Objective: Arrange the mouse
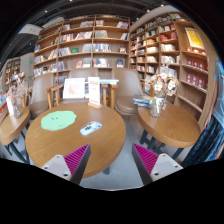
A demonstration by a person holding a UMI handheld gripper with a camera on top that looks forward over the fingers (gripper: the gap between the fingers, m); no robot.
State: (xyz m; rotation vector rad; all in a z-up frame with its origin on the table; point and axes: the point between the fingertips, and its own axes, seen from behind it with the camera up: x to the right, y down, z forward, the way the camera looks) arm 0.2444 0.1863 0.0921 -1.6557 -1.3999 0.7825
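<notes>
A small grey-white mouse (90, 128) lies on a round wooden table (75, 145), to the right of a round green mouse mat (58, 120). My gripper (111, 163) hangs well back from the table's near edge, over the grey floor. Its two fingers, with magenta pads (75, 157), stand wide apart with nothing between them. The mouse is far beyond the left finger.
A second round wooden table (172, 122) with a bouquet (157, 92) stands to the right. Padded chairs (128, 88) ring the tables. Tall bookshelves (95, 42) line the back and right walls. A white sign (74, 88) stands at the table's far side.
</notes>
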